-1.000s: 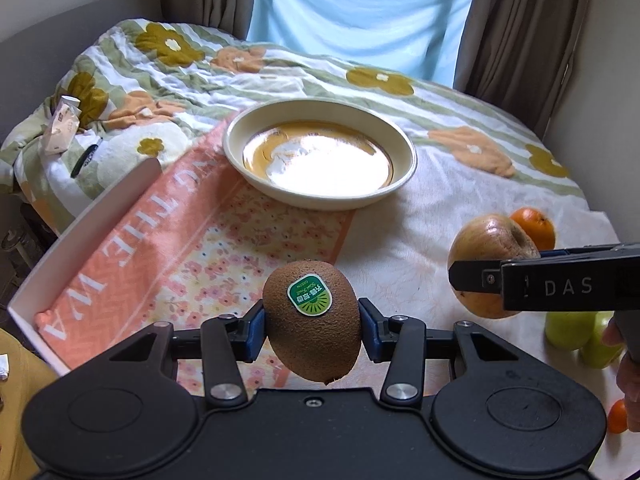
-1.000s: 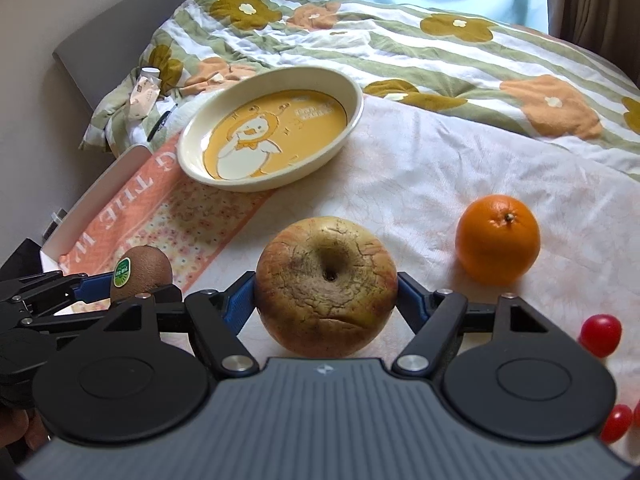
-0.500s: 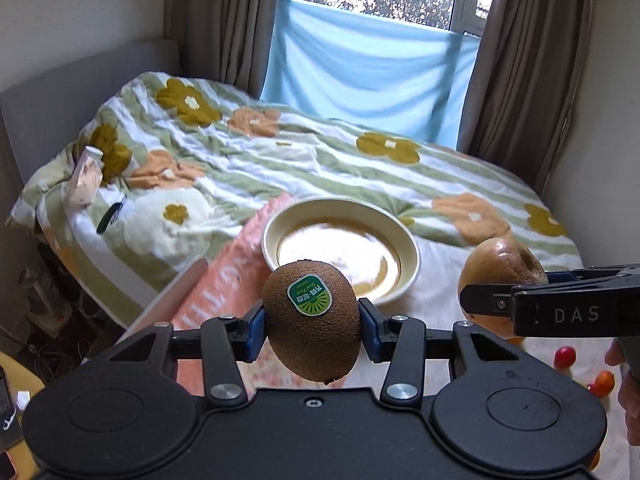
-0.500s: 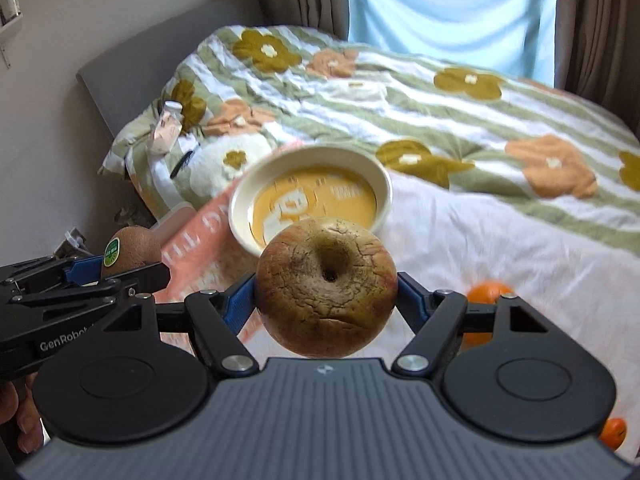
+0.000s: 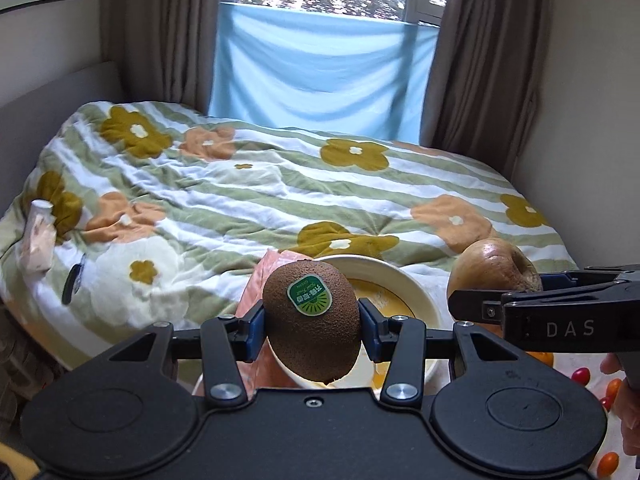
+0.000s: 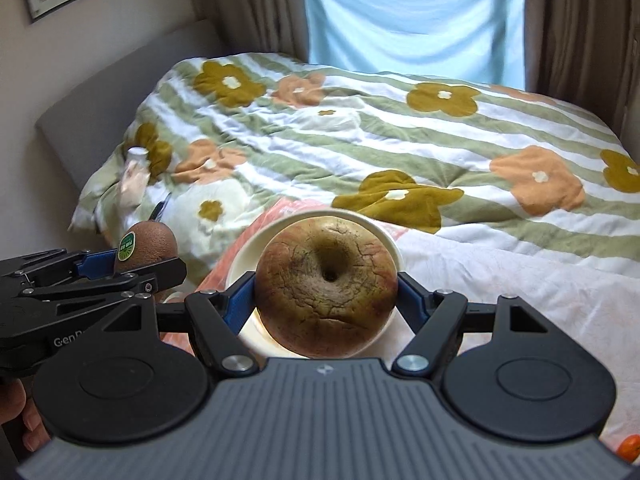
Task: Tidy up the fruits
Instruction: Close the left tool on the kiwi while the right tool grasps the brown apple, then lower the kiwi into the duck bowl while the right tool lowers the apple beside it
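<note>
Bedroom setting: a bed under a striped quilt with mustard and peach flowers, brown curtains and a pale blue cloth over the window beyond.

Left tool is clenched on a brown fuzzy kiwi with a green oval sticker, held off the surface, blue pads pressing its flanks. Just ahead of and below this tool sits a cream shallow bowl with an orange inner picture, resting on a peach-pink printed cloth.

Right tool is clamped around a large wrinkled brownish-green apple, stem pit facing the camera, carried above the same bowl. In my left view that tool sits off to the right, apple at its tip.

Handling judgement: the kiwi looks light, soft-fleshed and fuzzy enough not to slip; squeezing across the middle suits it, but too much pressure would bruise it. The apple seems heavier, its skin cracked and probably spongy, so a broad grip across the widest part is wise.

Small red and orange cherry tomatoes lie beside the right tool, low. An orange fruit peeks in at the lower right of my right view.

Writing: "DAS" on the right tool's side, "GenR…" cut off on the left tool. Sticker text is too small to read.
</note>
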{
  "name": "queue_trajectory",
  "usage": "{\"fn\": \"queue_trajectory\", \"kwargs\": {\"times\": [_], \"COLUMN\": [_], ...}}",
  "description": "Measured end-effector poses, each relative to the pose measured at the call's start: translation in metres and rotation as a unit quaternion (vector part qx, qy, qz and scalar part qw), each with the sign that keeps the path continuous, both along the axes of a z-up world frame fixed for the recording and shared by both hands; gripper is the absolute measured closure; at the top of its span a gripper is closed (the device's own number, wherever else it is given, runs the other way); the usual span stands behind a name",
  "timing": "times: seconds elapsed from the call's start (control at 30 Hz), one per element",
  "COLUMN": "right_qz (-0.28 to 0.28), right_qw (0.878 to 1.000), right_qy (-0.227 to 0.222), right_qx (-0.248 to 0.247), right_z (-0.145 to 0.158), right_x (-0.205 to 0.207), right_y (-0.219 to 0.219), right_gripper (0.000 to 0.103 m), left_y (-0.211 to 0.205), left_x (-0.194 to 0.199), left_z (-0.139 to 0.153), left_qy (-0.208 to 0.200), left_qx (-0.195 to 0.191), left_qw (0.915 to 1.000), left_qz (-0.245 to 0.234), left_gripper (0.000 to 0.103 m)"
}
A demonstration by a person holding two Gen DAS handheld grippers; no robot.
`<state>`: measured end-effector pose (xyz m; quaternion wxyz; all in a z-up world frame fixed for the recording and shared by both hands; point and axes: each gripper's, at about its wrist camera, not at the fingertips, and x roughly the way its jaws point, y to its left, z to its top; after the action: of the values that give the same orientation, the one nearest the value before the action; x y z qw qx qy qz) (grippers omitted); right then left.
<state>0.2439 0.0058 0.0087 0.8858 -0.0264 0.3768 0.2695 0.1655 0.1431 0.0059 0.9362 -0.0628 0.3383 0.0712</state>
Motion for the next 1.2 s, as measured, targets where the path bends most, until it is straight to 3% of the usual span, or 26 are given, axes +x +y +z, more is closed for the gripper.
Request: {"fn": "queue_trajectory", "kwargs": {"times": [0.4,0.67,0.83,1.0,1.2], "right_qz": [-0.090,-0.127,-0.147,-0.154,-0.143], "right_qw": [0.996,0.991,0.988,0.987,0.988], "right_qy": [0.014,0.027,0.040,0.043,0.052], "right_qx": [-0.013,-0.018,-0.016,-0.004,-0.008], "right_z": [-0.035,-0.051,-0.063,-0.064,-0.067], "right_x": [0.068,0.092,0.101,0.103,0.105], "right_y": [0.021,0.024,0.020,0.022,0.027], "right_gripper": [0.015,0.015,0.015,0.015,0.015], "left_y": [0.024,0.017,0.017,0.025,0.026], "left_x": [0.087,0.135,0.138,0.135,0.121], "left_z": [-0.041,-0.068,-0.080,-0.086,-0.083], "left_qy": [0.035,0.049,0.038,0.058,0.053], "left_qx": [0.006,0.036,0.041,0.030,0.042], "left_qw": [0.9945,0.9867,0.9848,0.9851,0.9846], "left_qz": [-0.098,-0.150,-0.164,-0.159,-0.161], "left_gripper": [0.052,0.052,0.053,0.053,0.030]}}
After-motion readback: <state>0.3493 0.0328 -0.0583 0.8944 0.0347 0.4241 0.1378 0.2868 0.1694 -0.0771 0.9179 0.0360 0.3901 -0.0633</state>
